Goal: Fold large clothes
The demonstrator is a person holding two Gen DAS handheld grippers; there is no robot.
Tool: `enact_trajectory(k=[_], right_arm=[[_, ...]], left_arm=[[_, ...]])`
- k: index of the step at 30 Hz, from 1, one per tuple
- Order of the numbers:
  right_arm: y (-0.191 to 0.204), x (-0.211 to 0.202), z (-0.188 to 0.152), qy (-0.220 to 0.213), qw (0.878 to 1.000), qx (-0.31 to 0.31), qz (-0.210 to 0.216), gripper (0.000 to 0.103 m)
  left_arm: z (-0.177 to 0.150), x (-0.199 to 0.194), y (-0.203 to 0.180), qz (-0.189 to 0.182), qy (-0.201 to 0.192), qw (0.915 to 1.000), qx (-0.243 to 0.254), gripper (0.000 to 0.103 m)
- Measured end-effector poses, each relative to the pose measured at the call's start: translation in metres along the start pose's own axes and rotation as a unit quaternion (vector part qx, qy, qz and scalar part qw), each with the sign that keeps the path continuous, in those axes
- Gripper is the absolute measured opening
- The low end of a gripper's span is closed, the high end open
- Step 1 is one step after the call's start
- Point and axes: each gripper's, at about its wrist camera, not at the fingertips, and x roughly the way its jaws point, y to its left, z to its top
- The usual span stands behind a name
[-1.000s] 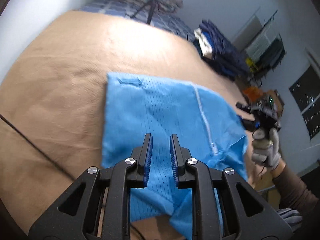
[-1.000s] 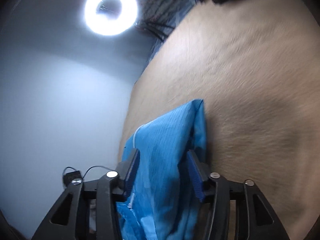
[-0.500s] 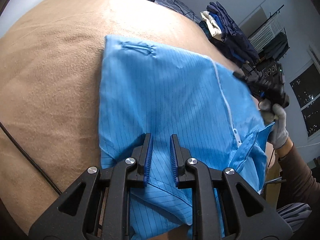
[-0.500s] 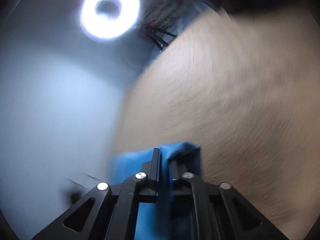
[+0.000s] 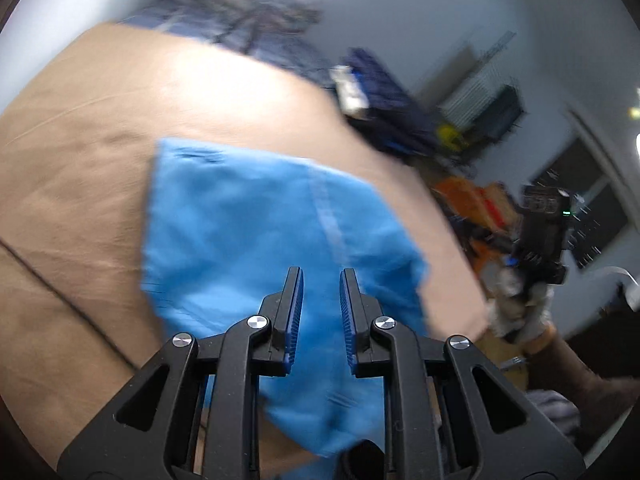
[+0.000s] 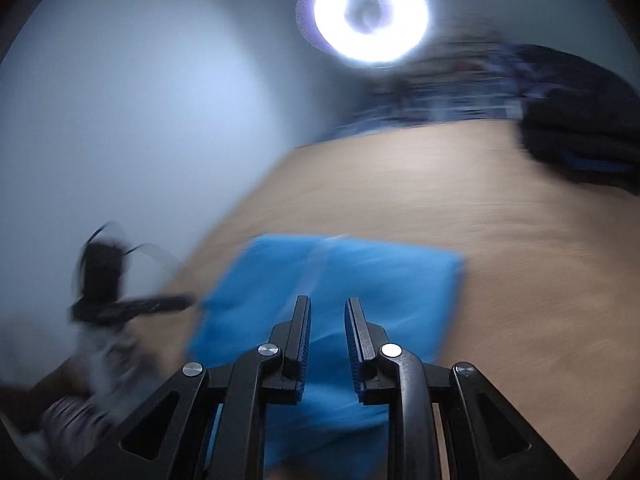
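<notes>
One blue garment (image 5: 248,232), folded to a rough rectangle, flat on the tan bed cover (image 5: 80,168); in the left wrist view mid-frame, long axis from upper left down to lower centre, pale zipper line (image 5: 330,220) along that same slant. In the right wrist view same garment (image 6: 360,272) in the lower centre, blurred, wider than tall, far edge near level across the frame.

Two grippers. Left gripper (image 5: 321,280) low centre over the near part of the cloth, jaws a narrow gap apart, nothing between the pads, cloth seen through the gap. Right gripper (image 6: 327,308) likewise parted by a narrow gap after a fresh reopening, nothing pinched, blue cloth below it. Right gripper also seen at far right of the left view, in a gloved hand (image 5: 516,312); fingers there too blurred to read.

One ring light (image 6: 370,16) at the top. One dark pile of clothes (image 6: 580,128) at upper right, on the cover's far side, well apart from the garment.
</notes>
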Motion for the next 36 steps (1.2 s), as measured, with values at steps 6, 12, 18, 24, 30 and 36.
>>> enact_trajectory(k=[6, 12, 18, 24, 30, 36], right_arm=[[0.025, 0.062, -0.011, 0.055, 0.998, -0.022, 0.004, 0.019], [0.002, 0.095, -0.033, 0.094, 0.992, 0.014, -0.086, 0.019], [-0.002, 0.089, -0.053, 0.122, 0.989, 0.023, -0.085, 0.017], [0.004, 0.031, -0.007, 0.044, 0.998, -0.002, -0.051, 0.03], [-0.004, 0.068, 0.054, 0.051, 0.99, -0.064, -0.112, 0.032], [-0.029, 0.122, 0.052, 0.098, 0.982, -0.063, -0.15, 0.031]], left_arm=[[0.002, 0.034, -0.021, 0.006, 0.028, 0.9991, 0.031, 0.016], [-0.012, 0.083, 0.009, 0.1, 0.071, 0.9922, 0.021, 0.016], [-0.023, 0.085, 0.031, 0.081, 0.083, 0.9933, -0.008, 0.016], [0.019, 0.044, 0.027, 0.088, 0.037, 0.9954, 0.006, 0.019], [0.085, 0.06, 0.035, 0.129, 0.014, 0.9912, 0.024, 0.022], [0.101, 0.113, 0.064, 0.157, 0.053, 0.9858, 0.028, 0.022]])
